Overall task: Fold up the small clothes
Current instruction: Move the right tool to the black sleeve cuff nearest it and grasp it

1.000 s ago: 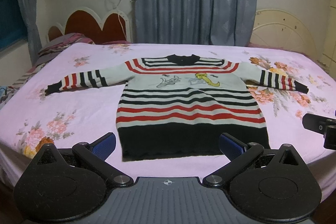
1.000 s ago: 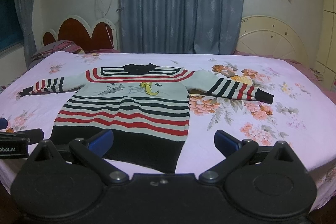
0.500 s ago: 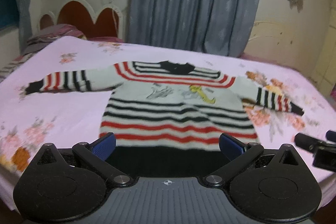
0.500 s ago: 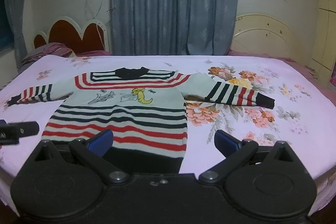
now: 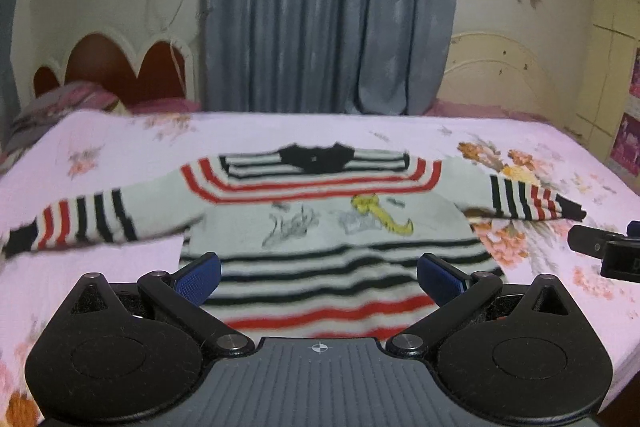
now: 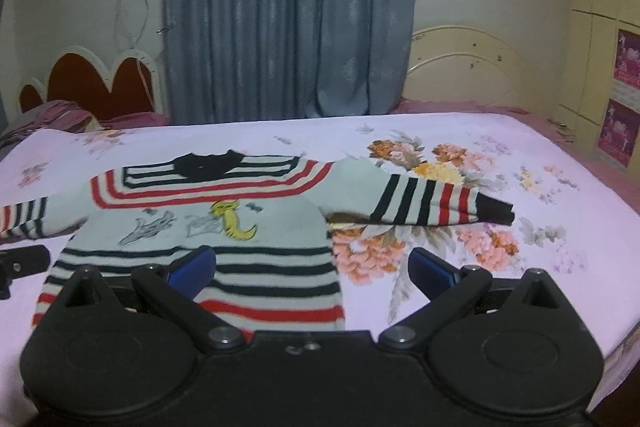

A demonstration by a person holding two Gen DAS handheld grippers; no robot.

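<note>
Above the flat sweater (image 5: 328,227), both claws, left (image 5: 319,277) and right (image 6: 312,269), gape wide, empty.

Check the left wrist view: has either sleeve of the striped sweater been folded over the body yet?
No. Both sleeves of the striped sweater lie spread outward on the bed.

the sweater (image 5: 328,227) is pale grey-white with black and red stripes, a black collar, black cuffs and a yellow and grey cartoon print on the chest. the bed sheet (image 6: 500,291) is light pink with orange, peach and pink flowers and grey leaves. the left tongs (image 5: 319,277) and right tongs (image 6: 312,267) are black with blue pads. the curtain (image 5: 332,11) is grey-blue with a faint paler print. the headboard (image 6: 92,79) is dark red edged in cream; the walls are cream.
</note>
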